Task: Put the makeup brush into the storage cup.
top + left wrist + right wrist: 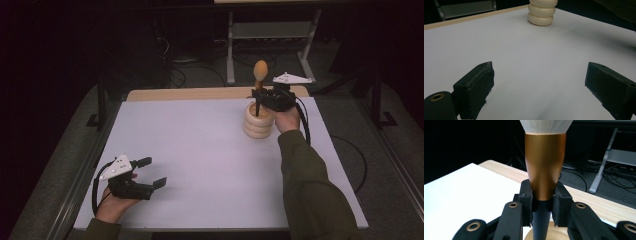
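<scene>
While your right gripper (541, 202) clamps the brush (259, 80) upright, its handle seemingly enters the ring stack (259, 122) straight below. Left gripper (150, 172): agape, empty, well apart.

Upright brush (259, 82) in ring-stack holder (259, 125)

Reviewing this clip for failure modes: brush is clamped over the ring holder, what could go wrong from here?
1. The right tongs grip the brush at its tapered copper collar; it might slip or tilt.
2. The ring holder stands free and unsteadied, with the left tongs open far away; a sideways nudge could tip it.
</scene>
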The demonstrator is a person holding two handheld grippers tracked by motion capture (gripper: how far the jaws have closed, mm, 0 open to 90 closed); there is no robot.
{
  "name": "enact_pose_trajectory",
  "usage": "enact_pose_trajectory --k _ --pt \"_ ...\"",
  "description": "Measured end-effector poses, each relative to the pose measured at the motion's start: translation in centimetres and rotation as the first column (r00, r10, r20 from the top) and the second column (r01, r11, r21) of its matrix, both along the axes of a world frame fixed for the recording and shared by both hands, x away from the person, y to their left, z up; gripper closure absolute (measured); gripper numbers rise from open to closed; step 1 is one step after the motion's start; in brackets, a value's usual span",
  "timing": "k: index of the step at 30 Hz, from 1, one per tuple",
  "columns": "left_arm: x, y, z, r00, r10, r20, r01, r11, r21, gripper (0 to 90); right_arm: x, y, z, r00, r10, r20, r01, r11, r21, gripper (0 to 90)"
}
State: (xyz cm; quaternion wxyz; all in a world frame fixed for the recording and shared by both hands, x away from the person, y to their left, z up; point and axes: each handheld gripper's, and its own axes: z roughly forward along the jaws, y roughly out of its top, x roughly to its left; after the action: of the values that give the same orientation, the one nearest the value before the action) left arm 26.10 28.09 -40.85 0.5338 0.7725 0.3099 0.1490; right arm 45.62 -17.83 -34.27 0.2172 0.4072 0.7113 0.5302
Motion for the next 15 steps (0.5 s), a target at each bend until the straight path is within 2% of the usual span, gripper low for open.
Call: enact_pose_trajectory --k 15 --pt "0.0 -0.1 0.0 1.0 -0.001 -0.004 0.001 1.0 0.0 8.3 0.3 -0.2 -1.5 0.9996 -0.017 -0.02 0.017 0.9998 -0.008 72.2"
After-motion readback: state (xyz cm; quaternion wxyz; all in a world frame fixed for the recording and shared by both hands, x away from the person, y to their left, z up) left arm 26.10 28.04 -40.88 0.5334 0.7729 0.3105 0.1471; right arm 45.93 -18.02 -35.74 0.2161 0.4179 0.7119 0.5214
